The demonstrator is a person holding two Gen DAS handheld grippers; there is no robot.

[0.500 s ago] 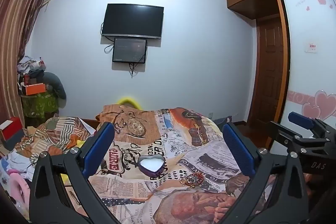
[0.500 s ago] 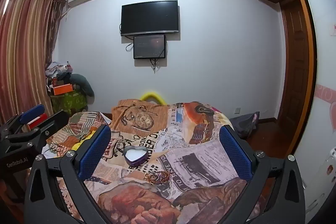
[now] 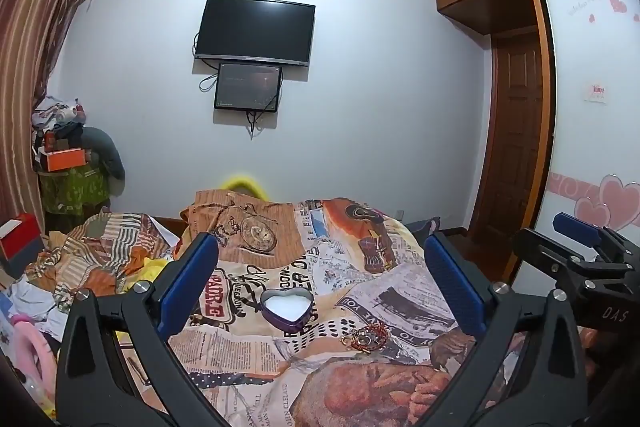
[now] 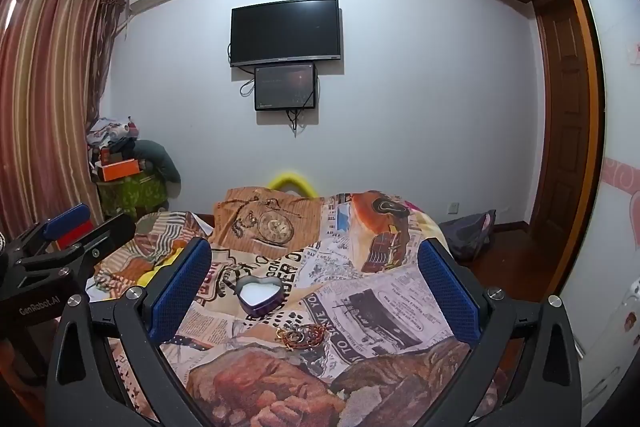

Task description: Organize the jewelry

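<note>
An open heart-shaped purple tin [image 3: 287, 309] with a white inside sits on the printed bedspread [image 3: 256, 355]; it also shows in the right wrist view [image 4: 260, 294]. A small pile of gold and red jewelry [image 3: 366, 337] lies just in front and to the right of it, also seen in the right wrist view [image 4: 301, 335]. My left gripper [image 3: 320, 287] is open and empty, held above the bed short of both. My right gripper [image 4: 314, 287] is open and empty, likewise short of them. Each gripper shows at the edge of the other's view.
The bed's left side holds rumpled striped bedding [image 3: 92, 251] and pink items [image 3: 32, 347]. A cluttered stand [image 3: 68, 179] is by the curtain. A TV [image 3: 254, 31] hangs on the far wall. A wooden door [image 3: 516, 131] and wardrobe are at right. A dark bag [image 4: 468, 231] lies on the floor.
Both views have shifted very slightly; the tin and jewelry stay put and both grippers remain open.
</note>
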